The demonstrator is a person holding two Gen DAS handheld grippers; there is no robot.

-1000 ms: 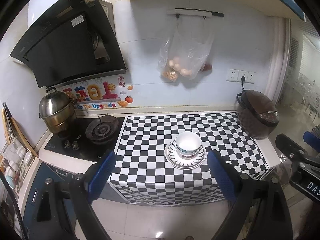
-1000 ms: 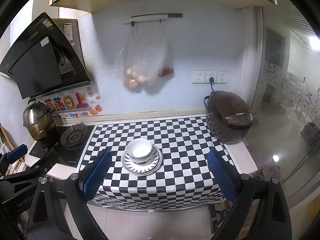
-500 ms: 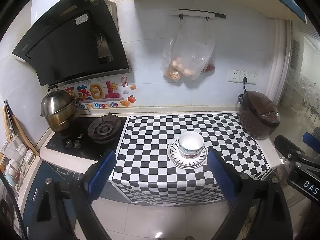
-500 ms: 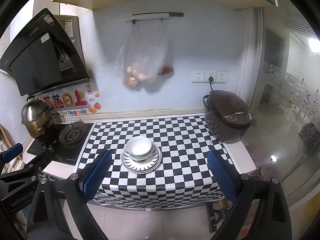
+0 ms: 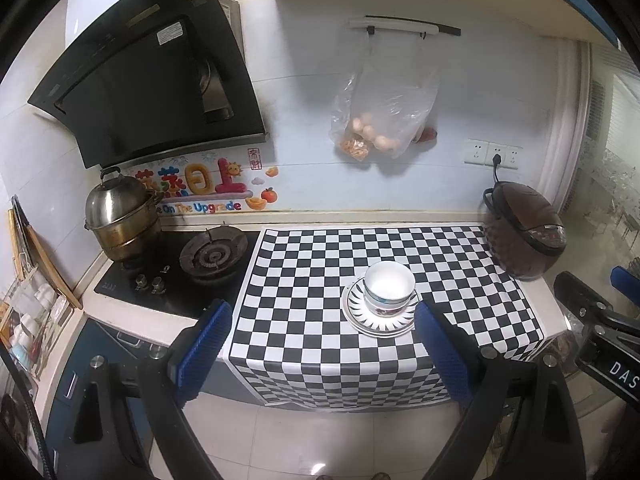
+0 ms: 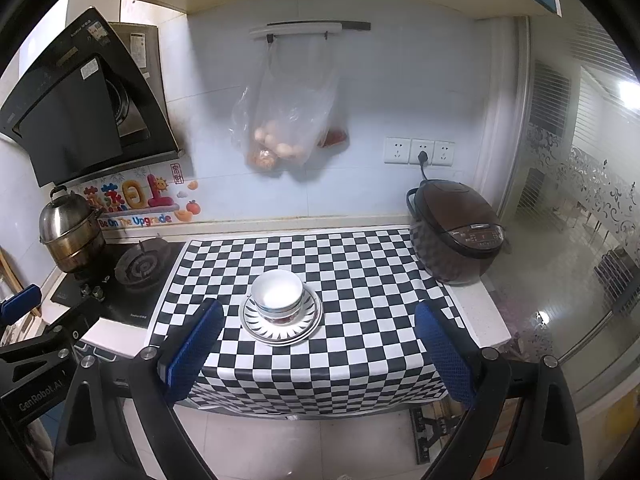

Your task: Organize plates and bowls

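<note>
Left wrist view: the left hand-held gripper (image 5: 322, 336) is released, its two blue-padded fingers (image 5: 206, 346) spread wide and holding nothing, positioned off the front edge of the counter (image 5: 536, 292). A white bowl (image 5: 389, 287) sits upright in the middle of a stack of plates (image 5: 380, 318) with a black-and-white striped rim. The stack rests on the checkered cloth (image 5: 320, 280), towards its front right part and apart from both fingers. A brown rice cooker (image 5: 520, 236) stands at the right end of the counter, well apart from the stack. To the left of the cloth is a gas hob (image 5: 212, 256), with a steel pot (image 5: 118, 216) on its far-left burner. A clear plastic bag (image 5: 384, 108) with food hangs from a wall rail above the counter. The right hand-held gripper (image 5: 600, 312) appears at the right edge of this view. Right wrist view: the right hand-held gripper (image 6: 318, 336) is likewise released, fingers (image 6: 444, 354) wide apart and empty, off the counter's front edge. The bowl (image 6: 278, 292) on the plates (image 6: 280, 322) lies near the front centre of the cloth (image 6: 360, 280), closer to the left finger but not touching it. The rice cooker (image 6: 454, 232) stands to the right and behind, plugged into a wall socket (image 6: 420, 151). Part of the left hand-held gripper (image 6: 40, 332) shows at the left edge.
</note>
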